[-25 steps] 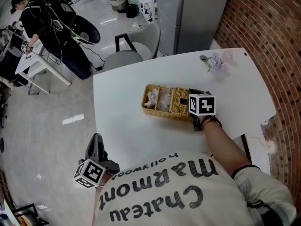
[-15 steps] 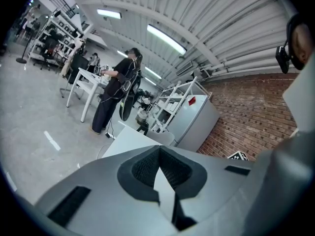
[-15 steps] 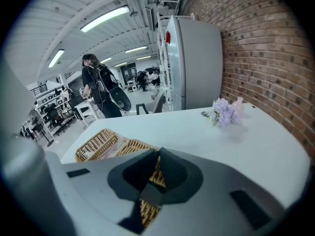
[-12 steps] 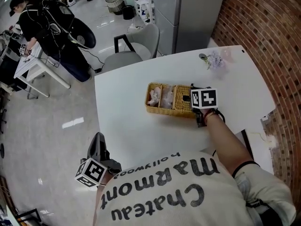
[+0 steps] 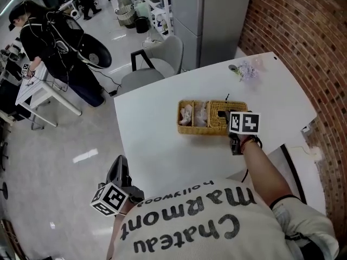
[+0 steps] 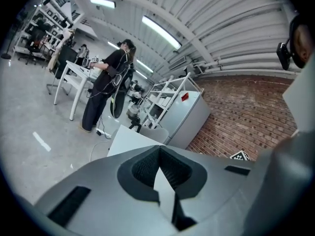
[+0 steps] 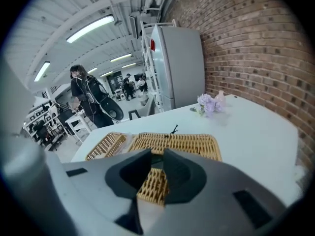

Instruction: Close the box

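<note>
While the right gripper (image 5: 222,114) sits at the right-hand end of the wicker box (image 5: 203,130), its jaws stand apart and have just been opening. In the right gripper view (image 7: 157,154) the box's near woven edge shows in the gap between them, and the pads are not pressing on it. The box lies mid-table on the white table (image 5: 152,145), long side across the head view. The wicker lid (image 5: 230,108) over its right half lies flat. The left half is uncovered, with pale wrapped contents (image 5: 191,114) showing. The right gripper comes at the box from the person's side, and its marker cube (image 5: 244,122) is over the box's near right corner. The left gripper (image 5: 116,167) is well apart from the box, off the table's near-left edge. Its jaws (image 6: 158,149) are pressed together at the tips with nothing between them. A small purple flower bunch (image 5: 246,70) lies near the table's far edge.
</note>
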A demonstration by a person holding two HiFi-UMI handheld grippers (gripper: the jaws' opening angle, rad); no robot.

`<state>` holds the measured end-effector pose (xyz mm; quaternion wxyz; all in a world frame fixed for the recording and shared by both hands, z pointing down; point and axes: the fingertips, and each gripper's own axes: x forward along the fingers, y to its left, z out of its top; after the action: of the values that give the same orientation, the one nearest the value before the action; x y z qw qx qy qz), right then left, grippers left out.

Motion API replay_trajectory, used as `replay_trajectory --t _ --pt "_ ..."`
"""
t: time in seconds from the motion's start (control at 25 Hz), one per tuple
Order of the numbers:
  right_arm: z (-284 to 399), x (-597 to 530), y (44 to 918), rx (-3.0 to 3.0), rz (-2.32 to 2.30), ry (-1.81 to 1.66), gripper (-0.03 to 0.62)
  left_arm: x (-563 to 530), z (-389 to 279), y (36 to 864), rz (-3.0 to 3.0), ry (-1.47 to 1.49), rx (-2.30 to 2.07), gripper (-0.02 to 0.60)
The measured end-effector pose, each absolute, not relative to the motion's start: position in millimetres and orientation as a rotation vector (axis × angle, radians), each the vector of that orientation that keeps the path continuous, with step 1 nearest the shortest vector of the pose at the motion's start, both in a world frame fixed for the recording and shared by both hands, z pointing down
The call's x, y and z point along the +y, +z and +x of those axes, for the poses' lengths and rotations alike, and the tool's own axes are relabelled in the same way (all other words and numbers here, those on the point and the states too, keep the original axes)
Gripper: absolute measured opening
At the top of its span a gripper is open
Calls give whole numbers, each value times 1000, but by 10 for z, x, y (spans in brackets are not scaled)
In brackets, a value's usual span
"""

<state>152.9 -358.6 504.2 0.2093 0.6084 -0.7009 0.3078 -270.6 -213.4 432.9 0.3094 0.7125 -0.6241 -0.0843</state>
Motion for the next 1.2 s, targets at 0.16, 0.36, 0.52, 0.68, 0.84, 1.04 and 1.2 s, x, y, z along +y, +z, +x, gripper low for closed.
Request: replay_trajectory --t 0.16,0.36,0.52,0.68,0.84,1.04,1.2 --pt "1473 -3363 4990 -1947 1772 890 80 -2256 -2701 4385 1939 -186 -1561 2" --pt "1377 -3097 5074 -1908 1880 959 25 -2373 -2685 4513 2002 -114 -1446 2" --pt "1279 -2813 5182 -1895 1918 1052 3 -2389 -2574 4603 2044 -62 -1353 2" --pt "1096 -2573 5269 -1916 1887 1172 3 -2416 -2464 4603 2060 -60 -1296 2" --pt "857 -2426 5204 -2037 1829 1419 3 -2387 -2328 4559 2067 -73 -1278 2" --pt "630 -2413 4886 -2262 1706 1793 3 -2280 -2170 4479 2034 -101 -1291 2" --pt "600 -2422 4437 -2455 1610 1758 2 -2147 -2035 4309 2006 -148 -1331 2"
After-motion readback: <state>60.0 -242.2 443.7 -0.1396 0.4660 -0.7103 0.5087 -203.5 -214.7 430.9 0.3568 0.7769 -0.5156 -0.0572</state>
